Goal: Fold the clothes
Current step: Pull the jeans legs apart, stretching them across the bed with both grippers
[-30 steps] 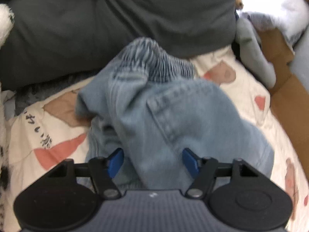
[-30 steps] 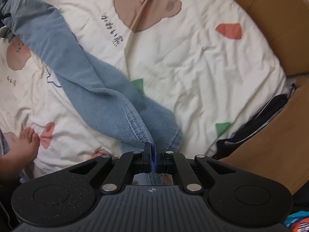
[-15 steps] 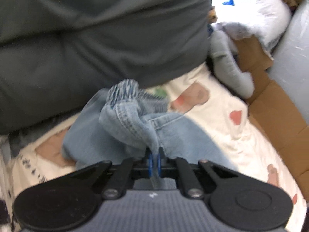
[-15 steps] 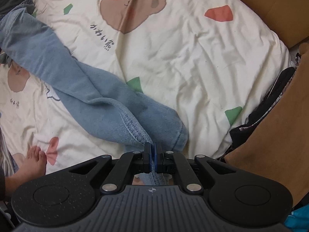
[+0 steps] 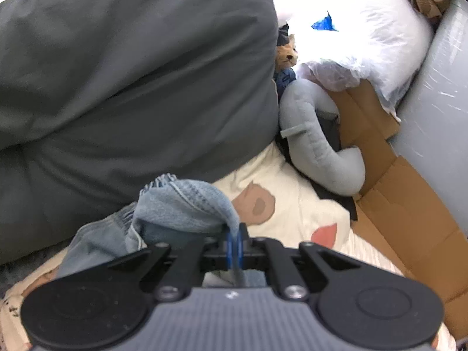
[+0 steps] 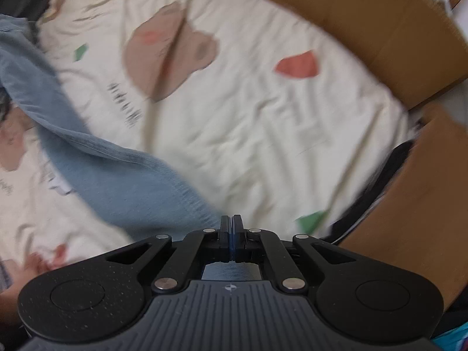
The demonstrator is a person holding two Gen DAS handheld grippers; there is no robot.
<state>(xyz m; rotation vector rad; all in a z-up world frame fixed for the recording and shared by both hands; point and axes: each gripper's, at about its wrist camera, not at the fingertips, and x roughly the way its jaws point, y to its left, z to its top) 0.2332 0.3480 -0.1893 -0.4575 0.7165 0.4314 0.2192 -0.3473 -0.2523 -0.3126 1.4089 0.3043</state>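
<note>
Light blue jeans [image 5: 181, 210] hang bunched from my left gripper [image 5: 234, 234], which is shut on a fold of denim near the elastic waistband, lifted above the cream printed bedsheet [image 5: 292, 213]. In the right wrist view a leg of the jeans [image 6: 122, 181] stretches from the upper left down to my right gripper [image 6: 231, 228], whose pads are shut on the hem end. That view is blurred by motion. The jeans run between the two grippers over the bedsheet [image 6: 263, 122].
A big dark grey duvet [image 5: 131, 82] fills the far side. A grey plush toy [image 5: 316, 146], a white plastic bag [image 5: 359, 46] and brown cardboard [image 5: 409, 210] line the right. Cardboard [image 6: 380, 29] and dark clothing [image 6: 389, 169] border the sheet in the right wrist view. A person's foot [image 6: 35, 263] shows at lower left.
My left gripper closed on the jeans' waist area and lifted it up off the sheet. My right gripper, still shut on the hem, shifted sideways, pulling the leg along.
</note>
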